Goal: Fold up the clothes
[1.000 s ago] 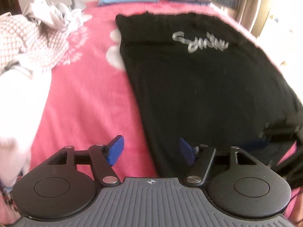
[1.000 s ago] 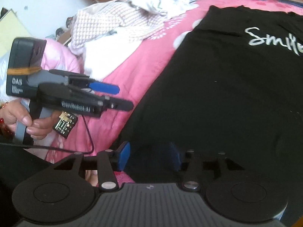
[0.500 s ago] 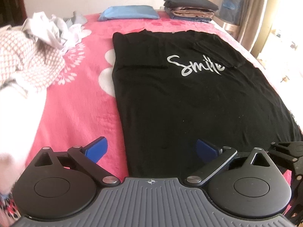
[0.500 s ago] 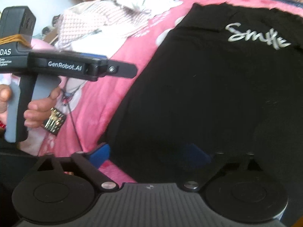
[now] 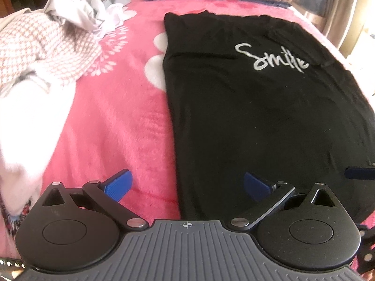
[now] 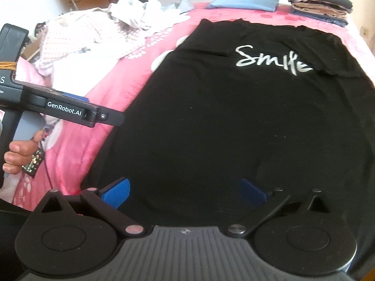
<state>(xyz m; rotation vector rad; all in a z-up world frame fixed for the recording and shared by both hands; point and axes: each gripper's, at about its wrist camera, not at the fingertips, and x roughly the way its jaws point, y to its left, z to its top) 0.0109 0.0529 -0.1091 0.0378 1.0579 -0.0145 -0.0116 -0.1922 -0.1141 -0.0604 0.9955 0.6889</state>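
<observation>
The black T-shirt (image 5: 257, 117) lies spread flat on my pink floral blanket (image 5: 121, 121), "Smile" in silver script across it. My left claw (image 5: 187, 185) and right claw (image 6: 185, 190) both gape fully wide over its near hem, gripping nothing. "GenRobot.AI" marks the left handle. Folded clothes (image 6: 318, 2) stack by the far edge.

- Left wrist view looks steeply down along its fingers, close over the black T-shirt's (image 5: 257, 117) hem edge
- Right wrist view sits beside it, sharing shirt and pink bedspread (image 6: 93, 145)
</observation>
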